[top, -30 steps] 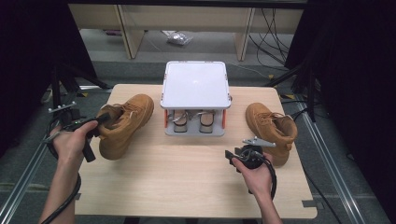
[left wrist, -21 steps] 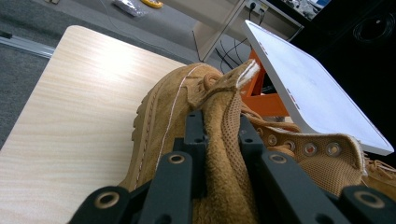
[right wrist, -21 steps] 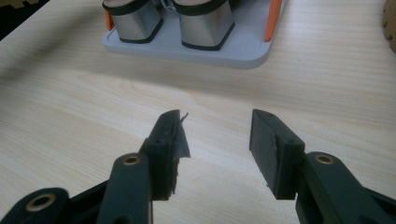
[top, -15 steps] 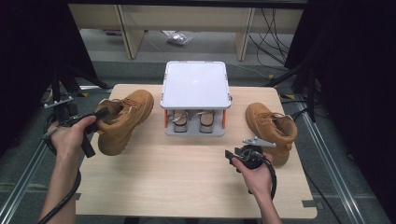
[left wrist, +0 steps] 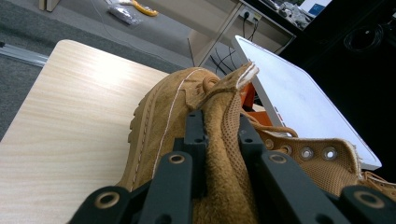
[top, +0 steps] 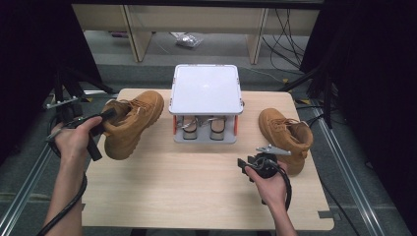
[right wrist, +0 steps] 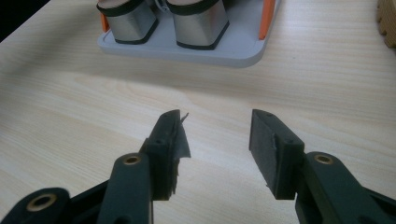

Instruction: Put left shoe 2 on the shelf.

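Note:
A tan suede boot (top: 133,123) lies tilted on the left of the wooden table (top: 196,191). My left gripper (top: 105,118) is shut on its heel collar. In the left gripper view the two black jaws pinch the mesh-lined collar of that boot (left wrist: 163,112) at my left gripper (left wrist: 219,135). A second tan boot (top: 285,135) stands upright at the right. Just left of it my right gripper (top: 248,161) stands open low over bare wood. Nothing is between the jaws of my right gripper (right wrist: 215,135).
A white-topped stand (top: 205,88) sits at the table's far middle. Two metal shoe forms (right wrist: 126,18) stand on its grey base (right wrist: 187,50). Cables trail from both grippers. Dark curtains flank the table, and shelving legs stand beyond it.
My left hand has shifted slightly away from the near edge, with the boot's heel still in the jaws. The right hand has kept still.

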Demonstrator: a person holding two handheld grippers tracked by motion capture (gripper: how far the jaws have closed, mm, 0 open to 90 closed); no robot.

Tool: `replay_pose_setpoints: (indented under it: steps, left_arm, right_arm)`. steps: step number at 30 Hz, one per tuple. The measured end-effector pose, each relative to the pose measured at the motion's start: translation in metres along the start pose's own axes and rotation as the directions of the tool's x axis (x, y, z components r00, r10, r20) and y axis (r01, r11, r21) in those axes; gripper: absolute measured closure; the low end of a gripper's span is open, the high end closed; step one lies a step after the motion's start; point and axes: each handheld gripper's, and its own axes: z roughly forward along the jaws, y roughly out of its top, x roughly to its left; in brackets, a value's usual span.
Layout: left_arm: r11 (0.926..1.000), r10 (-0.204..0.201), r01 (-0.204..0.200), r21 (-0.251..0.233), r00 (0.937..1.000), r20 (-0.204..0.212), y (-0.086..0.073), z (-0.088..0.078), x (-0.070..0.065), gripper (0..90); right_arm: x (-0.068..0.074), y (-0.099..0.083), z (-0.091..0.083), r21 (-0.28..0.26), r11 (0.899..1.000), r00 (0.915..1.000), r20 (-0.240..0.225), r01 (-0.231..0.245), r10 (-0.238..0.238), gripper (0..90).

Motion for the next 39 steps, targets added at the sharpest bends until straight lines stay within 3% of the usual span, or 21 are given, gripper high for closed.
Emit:
replay_pose_setpoints:
  steps: [22,23,31,34,39]
  left_arm:
    - [0.9995,-0.011,0.012,-0.028,0.9999,0.009,0.018,0.007,-0.008,79.3]
    - [0.9995,-0.012,0.012,-0.028,0.9999,0.006,0.019,0.008,-0.008,79.4]
    - [0.9992,-0.011,0.011,-0.038,0.9999,0.01,0.025,0.012,-0.011,79.4]
    - [0.9986,-0.02,0.021,-0.049,0.9997,0.016,0.028,0.012,-0.011,79.4]
    - [0.998,-0.018,0.019,-0.06,0.9997,0.017,0.034,0.013,-0.014,79.4]
  right_arm:
    - [0.0,-0.001,0.001,0.006,1.0,1.0,0.01,0.001,-0.001,54.7]
    - [0.003,-0.002,0.0,0.017,0.999,0.9991,0.009,-0.041,0.041,54.7]
    - [0.002,-0.002,0.002,0.008,0.999,0.9993,0.003,-0.036,0.036,54.7]
    - [-0.001,-0.002,0.002,-0.004,1.0,0.9999,0.013,0.005,-0.005,54.9]
    - [0.0,-0.002,0.002,0.001,1.0,0.9998,0.014,-0.012,0.012,54.9]
